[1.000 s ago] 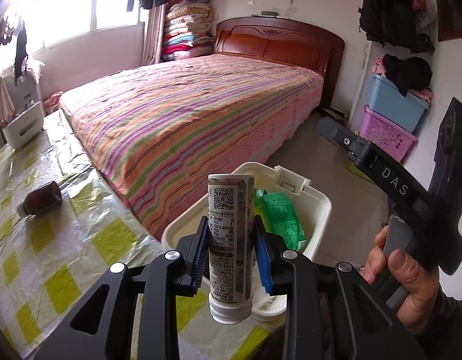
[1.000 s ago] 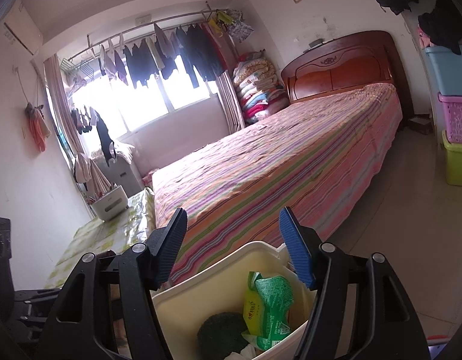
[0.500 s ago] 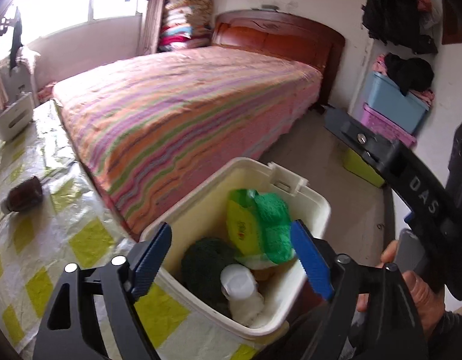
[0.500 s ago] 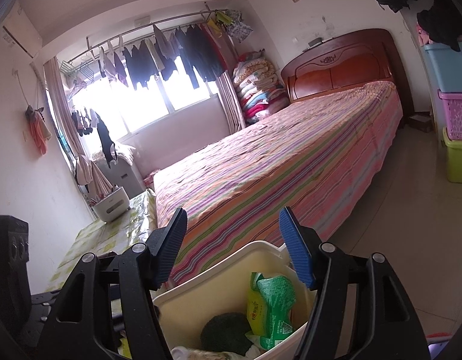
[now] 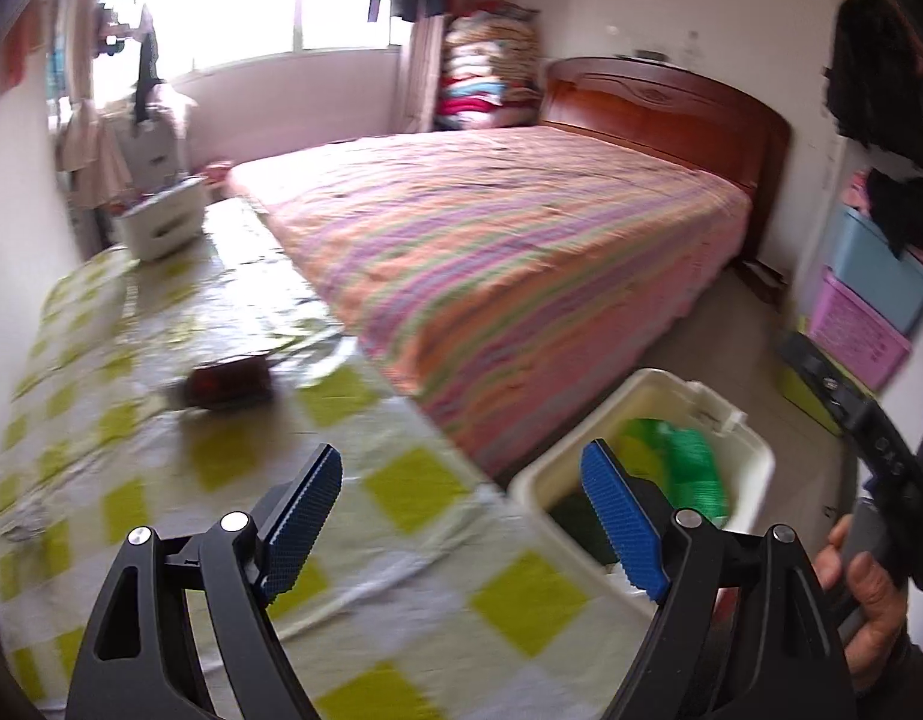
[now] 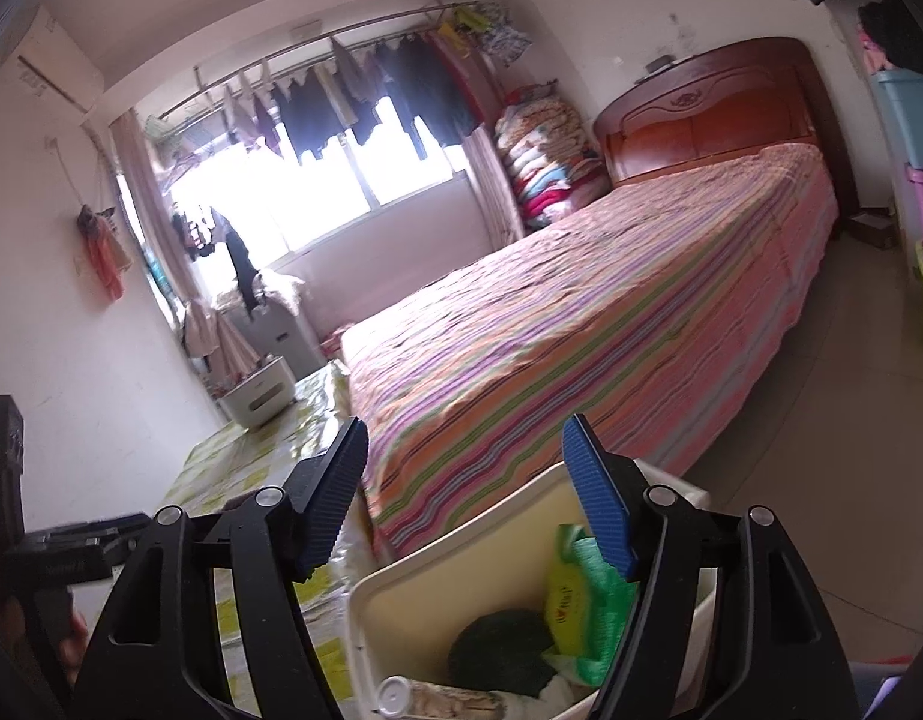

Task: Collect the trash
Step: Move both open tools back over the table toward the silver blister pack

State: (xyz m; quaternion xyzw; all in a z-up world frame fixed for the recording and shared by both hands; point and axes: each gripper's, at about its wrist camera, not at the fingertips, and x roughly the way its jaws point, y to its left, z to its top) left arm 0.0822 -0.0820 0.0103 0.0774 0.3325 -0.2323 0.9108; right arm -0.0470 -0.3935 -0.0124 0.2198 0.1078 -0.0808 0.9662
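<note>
My left gripper (image 5: 458, 468) is open and empty above the table's yellow-checked cloth (image 5: 179, 540). A brown bottle (image 5: 227, 384) lies blurred on that cloth, ahead and to the left. The white bin (image 5: 755, 468) sits off the table's right edge, with a green bag (image 5: 692, 468) in it. My right gripper (image 6: 467, 486) hovers over the bin's rim (image 6: 461, 561). Its jaws are opening, and nothing is pressed between them. Inside the bin are the green and yellow bag (image 6: 581, 606), a dark green round thing (image 6: 503, 648) and a white capped tube (image 6: 431, 699) lying on its side.
A striped bed (image 5: 509, 264) runs along the table's far side. A white caddy (image 5: 161, 222) stands at the table's far end. Coloured storage boxes (image 5: 869, 300) are stacked by the right wall. A hand (image 5: 863, 594) grips a black handle at the right edge.
The left gripper opened and let the white tube fall into the bin, then swung left over the table. The right gripper stayed in place and its jaws spread slightly.
</note>
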